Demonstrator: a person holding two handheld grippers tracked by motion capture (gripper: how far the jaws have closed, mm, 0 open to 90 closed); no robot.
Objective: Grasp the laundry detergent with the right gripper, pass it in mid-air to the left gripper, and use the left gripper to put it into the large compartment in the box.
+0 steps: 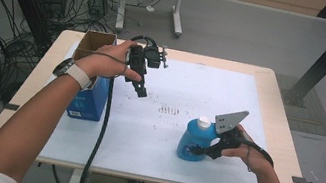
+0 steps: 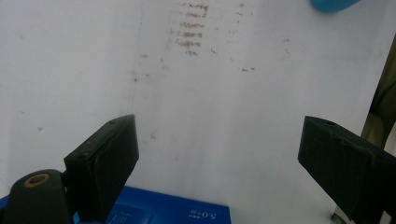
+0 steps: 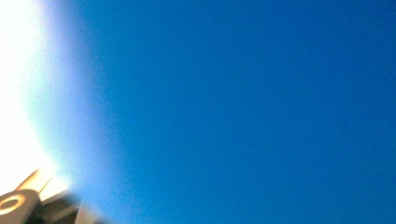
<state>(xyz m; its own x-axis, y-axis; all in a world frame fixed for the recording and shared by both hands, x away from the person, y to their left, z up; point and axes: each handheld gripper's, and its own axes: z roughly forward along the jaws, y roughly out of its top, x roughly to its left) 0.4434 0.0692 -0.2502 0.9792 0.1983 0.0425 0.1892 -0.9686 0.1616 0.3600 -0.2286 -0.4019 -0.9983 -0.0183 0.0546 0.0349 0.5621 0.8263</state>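
A squat, rounded bottle of translucent blue plastic with a white screw cap stands upright on the near right part of the desk, whose wooden top is covered by a smooth white sheet marked with faint reddish-brown smudges. The right gripper reaches in level from the right, its black fingers clamped on the bottle's lower body; in the right gripper view the blue plastic is a blurred, glossy wall right in front of the lens. The left gripper hangs above the far left of the desk, tilted down, well apart from the bottle. Its matte, blocky fingers stand wide apart with nothing between them. Just beneath that hand stands an open cardboard box with blue printed sides and brown flaps, touching the sheet's left edge.
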